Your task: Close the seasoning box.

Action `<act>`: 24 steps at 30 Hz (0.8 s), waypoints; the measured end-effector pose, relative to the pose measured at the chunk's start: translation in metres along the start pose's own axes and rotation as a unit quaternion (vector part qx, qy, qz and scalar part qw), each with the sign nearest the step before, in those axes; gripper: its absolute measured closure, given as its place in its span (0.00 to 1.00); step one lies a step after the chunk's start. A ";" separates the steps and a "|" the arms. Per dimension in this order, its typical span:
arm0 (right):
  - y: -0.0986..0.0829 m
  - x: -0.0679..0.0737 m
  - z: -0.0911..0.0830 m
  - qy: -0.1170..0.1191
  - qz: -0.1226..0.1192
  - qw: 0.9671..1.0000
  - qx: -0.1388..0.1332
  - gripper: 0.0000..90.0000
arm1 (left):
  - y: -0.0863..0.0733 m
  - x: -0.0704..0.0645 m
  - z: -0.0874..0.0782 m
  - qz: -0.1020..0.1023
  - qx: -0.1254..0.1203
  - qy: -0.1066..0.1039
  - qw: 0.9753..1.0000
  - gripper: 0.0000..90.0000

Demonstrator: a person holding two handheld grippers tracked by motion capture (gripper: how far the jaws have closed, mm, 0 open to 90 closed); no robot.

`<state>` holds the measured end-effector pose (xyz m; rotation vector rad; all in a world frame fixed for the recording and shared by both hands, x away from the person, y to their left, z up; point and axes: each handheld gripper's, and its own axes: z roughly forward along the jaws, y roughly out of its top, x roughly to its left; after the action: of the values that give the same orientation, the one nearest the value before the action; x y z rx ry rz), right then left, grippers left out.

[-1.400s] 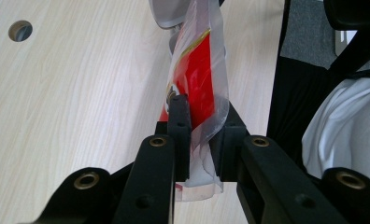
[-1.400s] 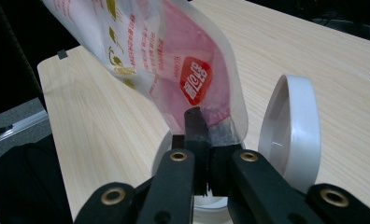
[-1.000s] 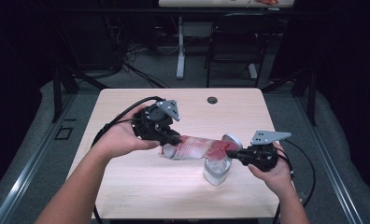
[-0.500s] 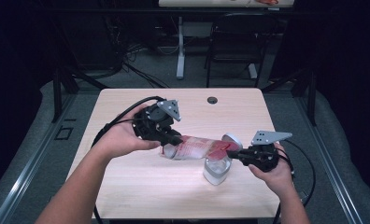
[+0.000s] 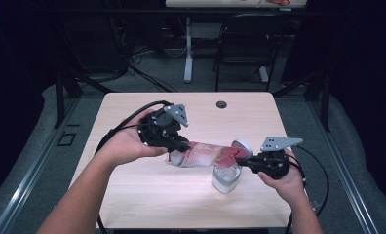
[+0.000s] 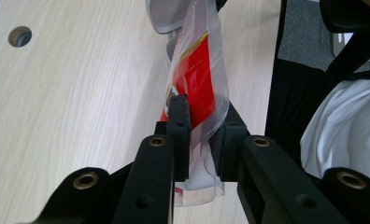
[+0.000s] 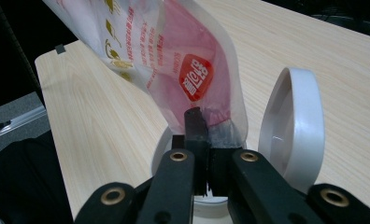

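Now both tools (image 5: 181,146) (image 5: 245,162) clamped on the pouch (image 5: 205,155).

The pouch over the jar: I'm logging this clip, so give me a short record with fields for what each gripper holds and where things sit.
item held: clear pouch with red print, stretched between both grippers
left gripper: shut on one end of the pouch
right gripper: shut on the other end
jar: clear, open, under the right end of the pouch
lid: white, hinged up beside the jar mouth
table: light wood, with a round hole near its far edge
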<state>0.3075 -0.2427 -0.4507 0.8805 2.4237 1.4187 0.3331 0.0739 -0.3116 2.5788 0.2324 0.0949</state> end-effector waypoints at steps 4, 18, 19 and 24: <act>0.000 0.000 0.000 0.000 0.000 1.000 0.001 0.99 | 0.000 0.000 0.000 0.001 -0.001 0.000 1.000 0.89; -0.001 -0.001 0.000 -0.001 -0.001 1.000 0.006 0.99 | 0.002 -0.001 0.000 0.001 -0.004 -0.002 1.000 0.89; -0.001 -0.001 0.000 -0.001 -0.001 1.000 0.007 0.99 | 0.002 -0.001 0.000 0.002 -0.005 -0.001 1.000 0.89; -0.002 -0.001 0.000 -0.002 -0.002 1.000 0.010 0.99 | 0.004 -0.001 0.000 0.003 -0.005 -0.001 1.000 0.89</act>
<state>0.3082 -0.2439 -0.4526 0.8819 2.4400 1.3926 0.3330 0.0706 -0.3097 2.5693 0.2217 0.0960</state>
